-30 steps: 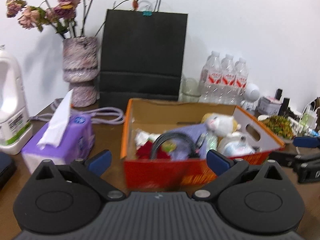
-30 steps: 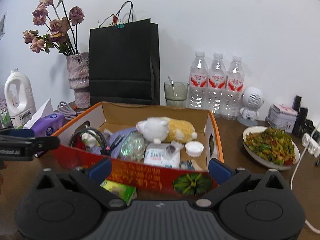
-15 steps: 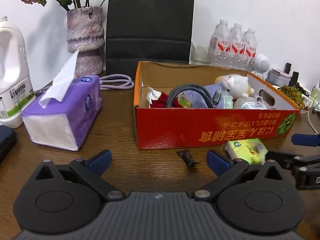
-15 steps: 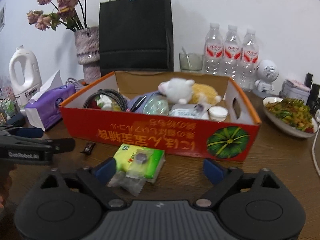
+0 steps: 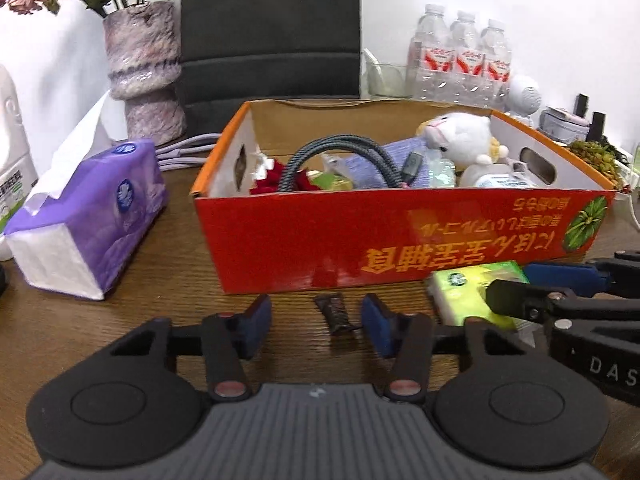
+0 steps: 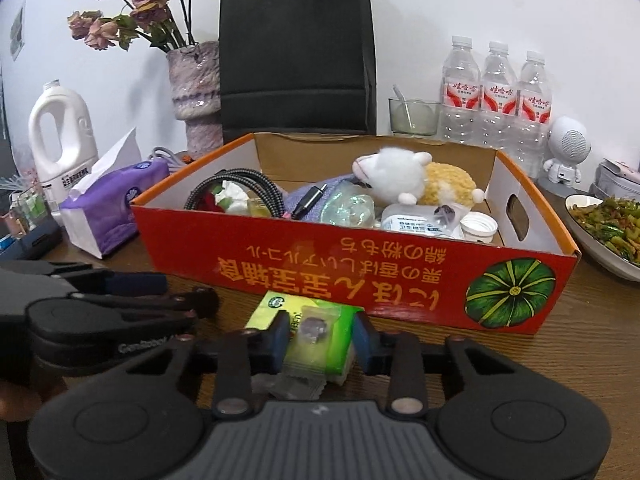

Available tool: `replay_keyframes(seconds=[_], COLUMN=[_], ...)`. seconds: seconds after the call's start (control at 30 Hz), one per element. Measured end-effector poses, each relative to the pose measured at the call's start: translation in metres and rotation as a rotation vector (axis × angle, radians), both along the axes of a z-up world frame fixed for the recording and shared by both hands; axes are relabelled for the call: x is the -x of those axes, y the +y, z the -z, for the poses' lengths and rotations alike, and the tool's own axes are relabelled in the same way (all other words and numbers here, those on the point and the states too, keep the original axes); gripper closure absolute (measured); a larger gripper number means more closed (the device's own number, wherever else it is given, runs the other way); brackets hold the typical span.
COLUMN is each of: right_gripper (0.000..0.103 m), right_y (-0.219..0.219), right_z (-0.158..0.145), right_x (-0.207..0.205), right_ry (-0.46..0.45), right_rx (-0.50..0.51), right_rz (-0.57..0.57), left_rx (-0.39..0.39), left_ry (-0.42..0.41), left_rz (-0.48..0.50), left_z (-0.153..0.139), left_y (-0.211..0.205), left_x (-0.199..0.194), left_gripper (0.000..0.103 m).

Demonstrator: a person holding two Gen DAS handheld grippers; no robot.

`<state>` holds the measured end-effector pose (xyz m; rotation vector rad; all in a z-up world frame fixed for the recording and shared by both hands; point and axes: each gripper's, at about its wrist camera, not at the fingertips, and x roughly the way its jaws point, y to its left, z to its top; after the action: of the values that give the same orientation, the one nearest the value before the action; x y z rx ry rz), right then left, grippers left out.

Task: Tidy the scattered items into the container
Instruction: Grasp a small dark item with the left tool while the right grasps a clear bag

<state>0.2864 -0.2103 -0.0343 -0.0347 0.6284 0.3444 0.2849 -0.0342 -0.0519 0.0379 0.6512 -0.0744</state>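
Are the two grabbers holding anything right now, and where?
Neither grips yet. The left gripper is open around the dark wrapper. The right gripper straddles the green pack at its sides, apparently not yet clamped.

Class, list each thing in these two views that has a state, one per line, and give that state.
left gripper: open, straddling the dark wrapper
dark wrapper: flat on the table, not gripped
right gripper: around the green pack; contact unclear
green pack: on the table before the box
red box: open-topped, upright, part filled
tissue pack: open, a sheet sticking out
water bottles: upright, capped
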Motion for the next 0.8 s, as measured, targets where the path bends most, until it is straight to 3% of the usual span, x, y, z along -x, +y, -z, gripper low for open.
replay_keyframes(seconds=[0.07,0.2,0.67,0.73,0.8], right_gripper=[0.083,0.084,0.084,0.084,0.084], right_y=[-0.003,-0.009,-0.018,-0.020,-0.022], right_z=[-0.001,-0.002,-0.009,-0.010,-0.011], right_x=[0.001,0.002,0.008,0.009,0.010], right_ry=[0.000,0.007,-0.027,-0.031,-0.035], right_rx=[-0.008,-0.034,-0.054,-0.057,-0.062], right_rz=[0.004,0.006,0.006,0.007,0.009], left_rx=[0.009,0.036,0.047,0.052,0.060], left_ry=[-0.003,-0.005,-0.055,-0.065,-0.078], left_rz=[0.018,0.024,0.058,0.065,0.069], left_z=[0.000,0.000,-0.005,-0.008,-0.011], left_y=[-0.001,0.003,0.010,0.011,0.012], left_x=[0.001,0.002,0.012,0.015,0.017], left_gripper=[0.072,0.087,0.088,0.097,0.097])
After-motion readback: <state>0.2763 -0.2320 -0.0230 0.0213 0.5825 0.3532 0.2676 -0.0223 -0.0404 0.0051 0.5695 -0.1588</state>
